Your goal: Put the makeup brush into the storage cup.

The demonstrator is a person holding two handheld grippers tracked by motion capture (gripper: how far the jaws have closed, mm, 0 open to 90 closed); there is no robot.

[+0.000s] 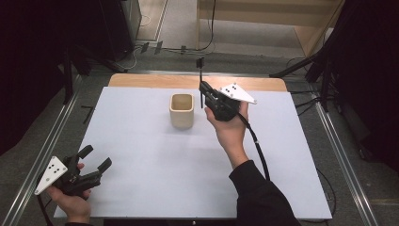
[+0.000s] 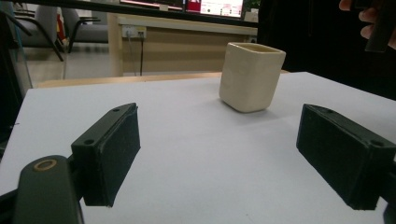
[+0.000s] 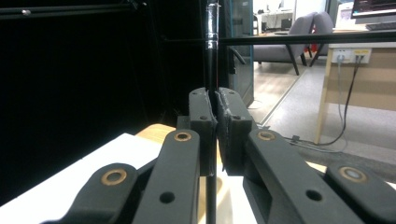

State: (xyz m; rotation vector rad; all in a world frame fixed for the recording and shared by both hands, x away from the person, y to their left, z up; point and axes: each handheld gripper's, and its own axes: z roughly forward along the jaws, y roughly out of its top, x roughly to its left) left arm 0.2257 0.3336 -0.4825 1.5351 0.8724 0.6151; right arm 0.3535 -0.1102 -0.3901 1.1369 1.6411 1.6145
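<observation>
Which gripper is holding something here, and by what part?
The right gripper is shut on a thin black rod, clamped partway along its length and held upright. The left gripper is open, holding nothing.

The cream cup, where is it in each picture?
High view: the cream cup stands at mid-table, just left of the right gripper, which is shut on a thin black stick.
Left gripper view: the cup is upper middle-right, beyond the open jaws.
Right gripper view: I can't spot it; the shut jaws block the middle.
Shared landmark: the white table sheet.
</observation>
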